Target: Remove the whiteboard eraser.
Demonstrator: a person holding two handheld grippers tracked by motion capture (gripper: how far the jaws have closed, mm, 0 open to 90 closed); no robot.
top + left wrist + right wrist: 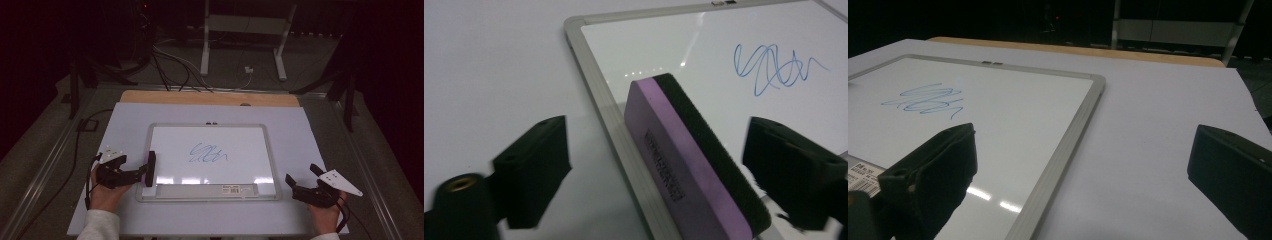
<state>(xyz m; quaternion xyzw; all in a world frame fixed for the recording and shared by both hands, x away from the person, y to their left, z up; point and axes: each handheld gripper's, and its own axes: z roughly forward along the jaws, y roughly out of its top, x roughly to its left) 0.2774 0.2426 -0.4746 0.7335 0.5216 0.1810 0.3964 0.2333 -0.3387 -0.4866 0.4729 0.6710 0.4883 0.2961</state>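
Observation:
A purple eraser with a black felt face stands on its edge on the left frame of the whiteboard. My left gripper reaches around the eraser. In the left gripper view the gripper is open, with a wide gap on the purple side and the other jaw close to the felt. A blue scribble marks the middle of the board. My right gripper rests open on the table just right of the board's lower right corner, with nothing between its jaws.
The whiteboard lies on a pale sheet that covers the table, with a wooden strip along the far edge. A labelled tray runs along the board's near edge. Cables and a metal stand are on the floor beyond.

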